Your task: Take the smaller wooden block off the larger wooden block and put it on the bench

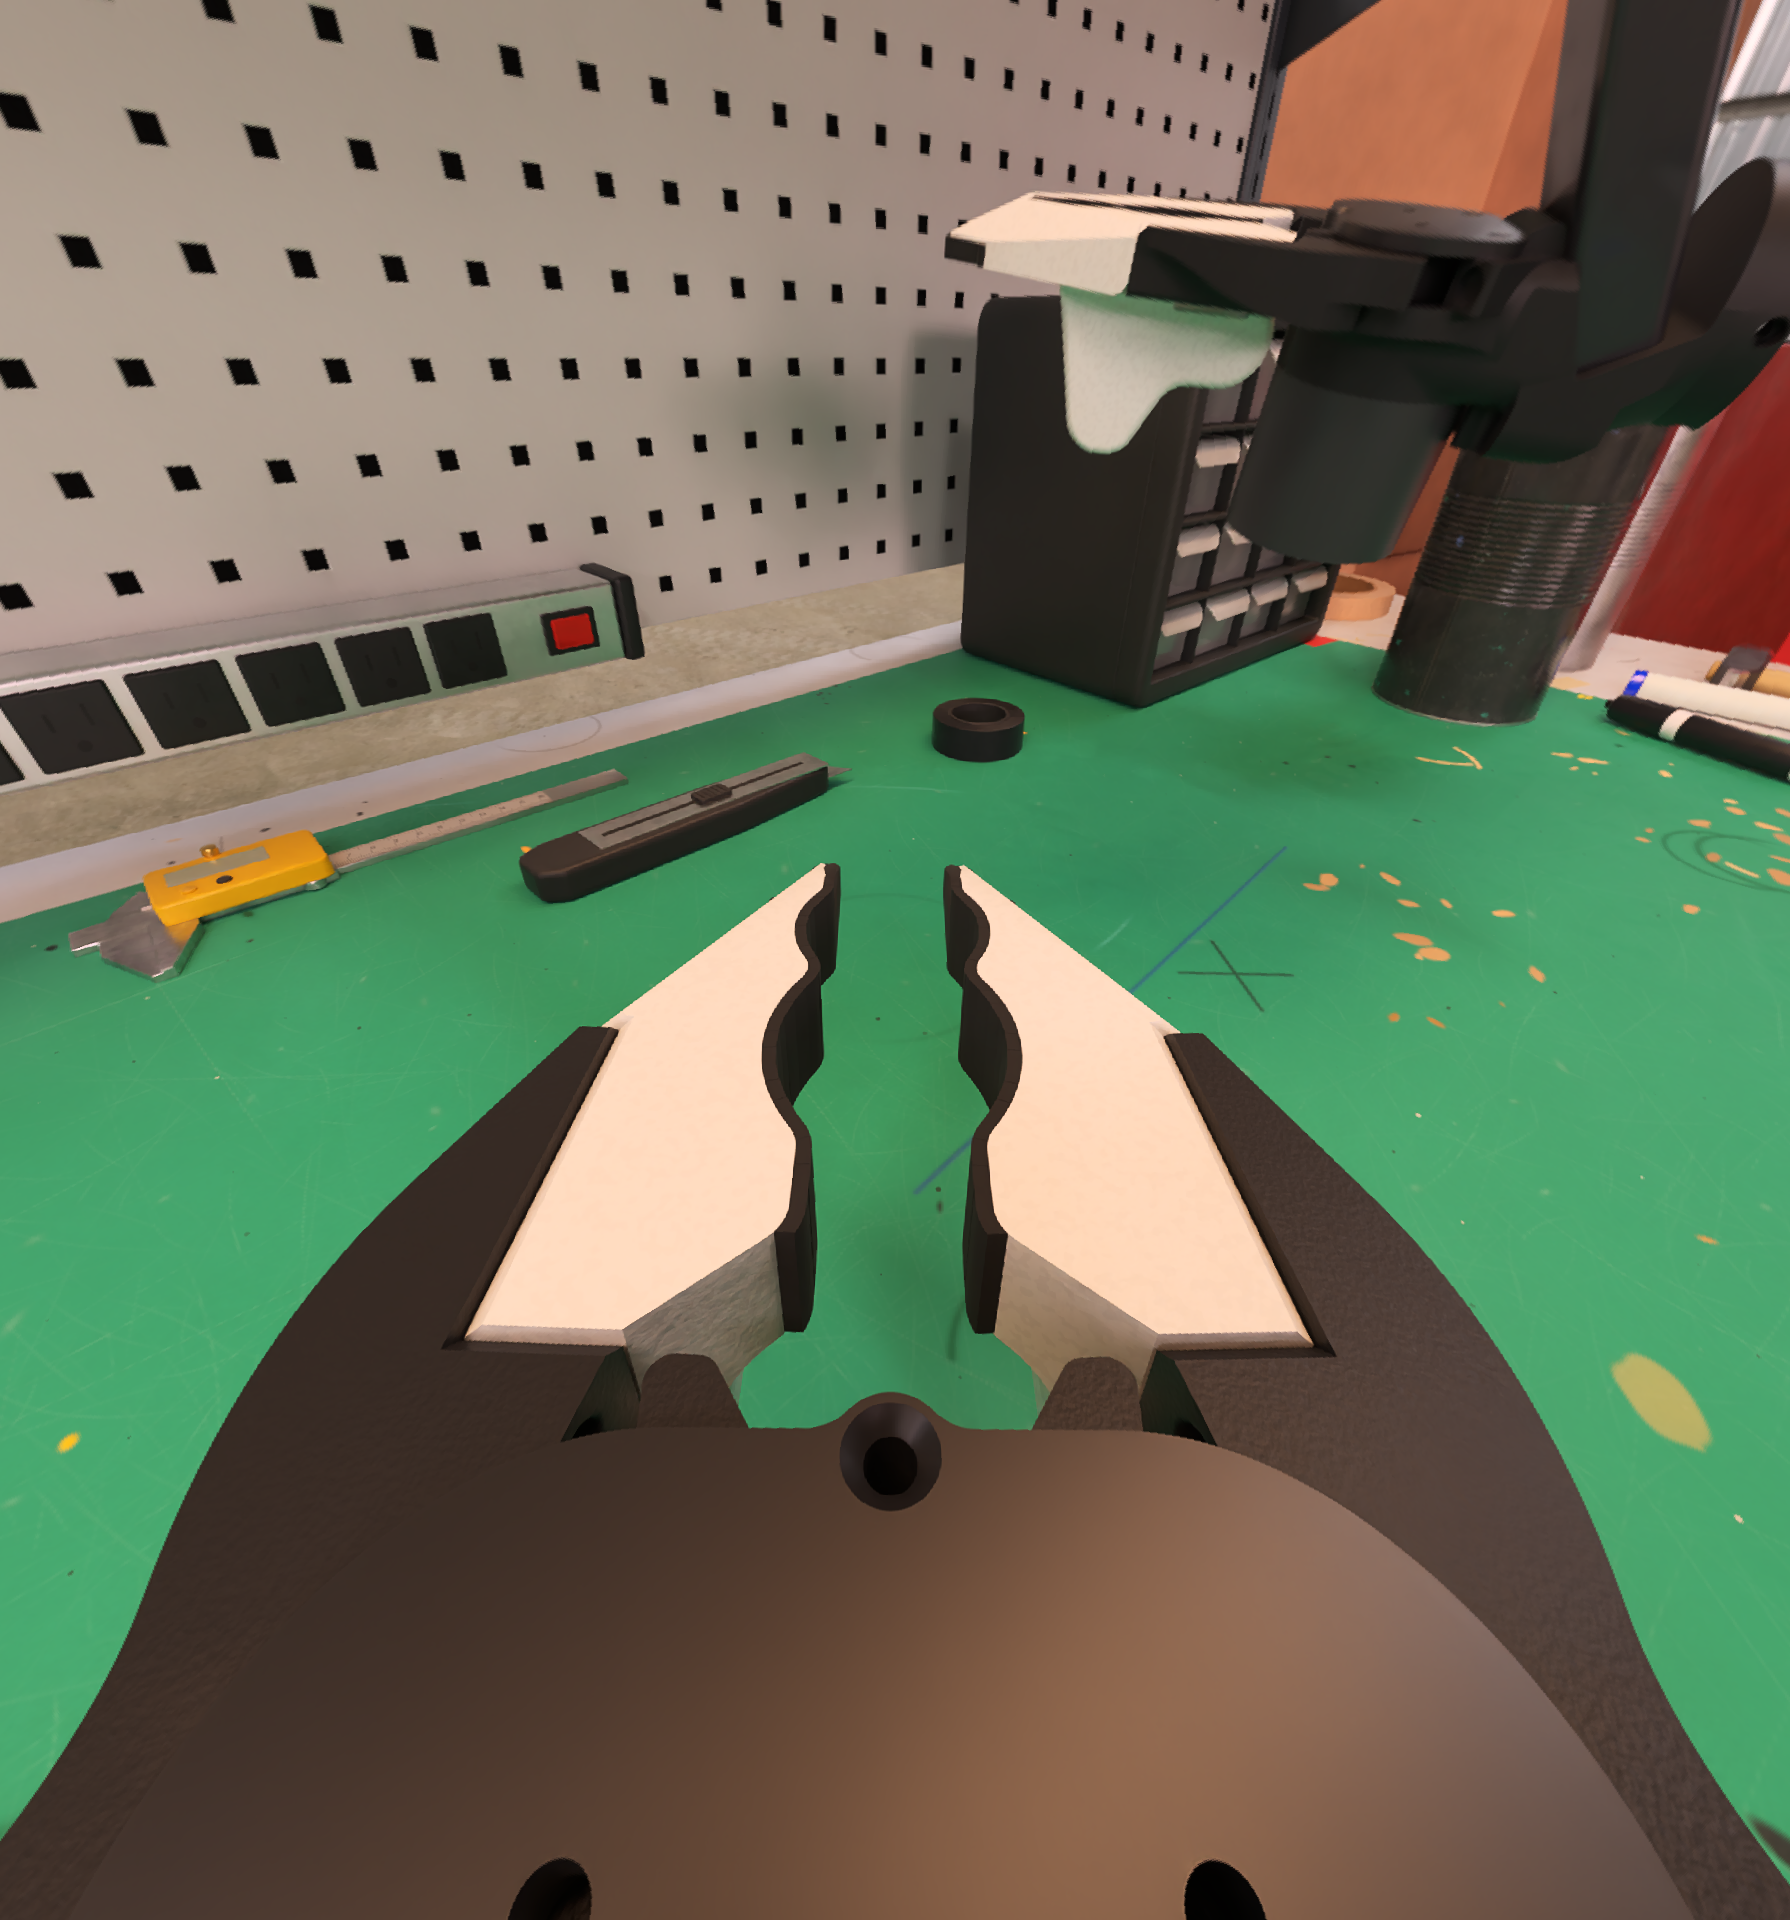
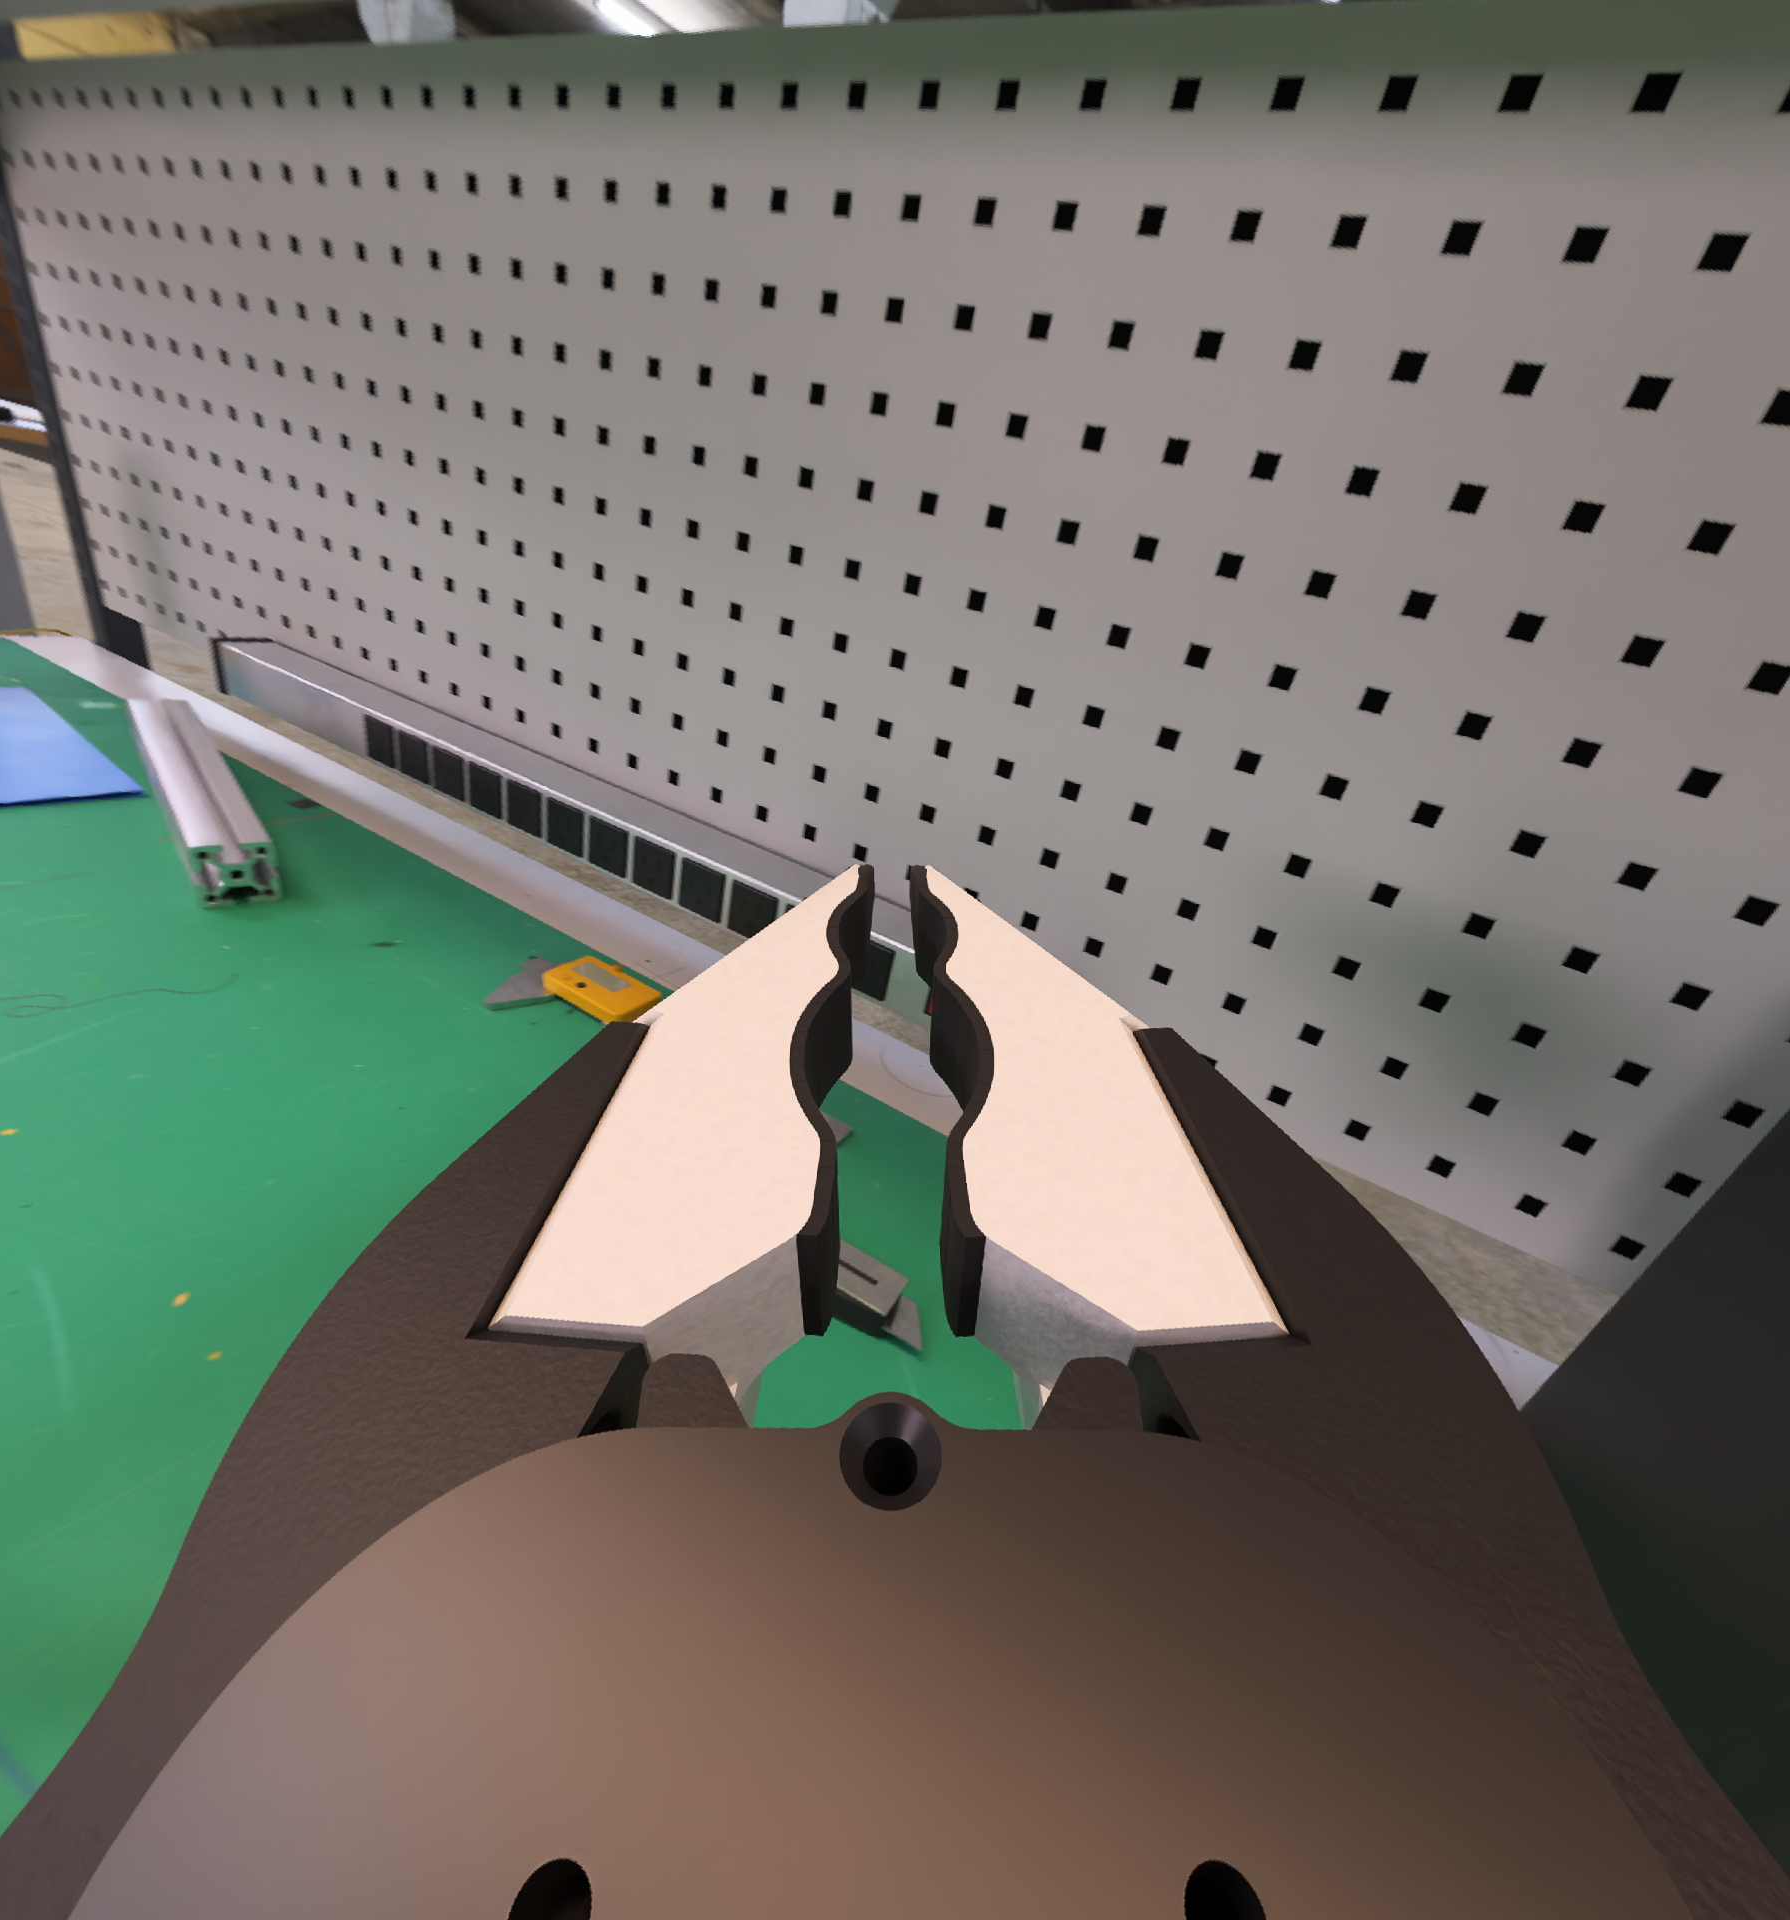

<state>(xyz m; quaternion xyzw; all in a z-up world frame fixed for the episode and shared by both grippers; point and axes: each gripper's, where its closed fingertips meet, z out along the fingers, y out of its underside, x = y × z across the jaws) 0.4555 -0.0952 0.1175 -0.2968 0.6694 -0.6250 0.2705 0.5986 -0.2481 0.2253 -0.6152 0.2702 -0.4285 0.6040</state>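
No wooden block shows in either view. My left gripper (image 1: 893,878) hangs low over the green bench mat (image 1: 247,1143), level with it. Its jaws stand a little apart with nothing between them. My right gripper (image 2: 891,875) is higher and points at the pegboard (image 2: 1182,468). Only a narrow gap separates its fingertips, and it holds nothing. The right gripper also shows in the left wrist view (image 1: 1099,312), up at the far right in front of a black drawer cabinet (image 1: 1067,561).
On the mat lie a yellow caliper (image 1: 236,883), a black utility knife (image 1: 673,826), a black ring (image 1: 977,727), markers (image 1: 1722,727) and a dark threaded pipe (image 1: 1493,623). A power strip (image 1: 247,696) runs along the back. An aluminium bar (image 2: 205,800) and a blue sheet (image 2: 18,748) lie at the left.
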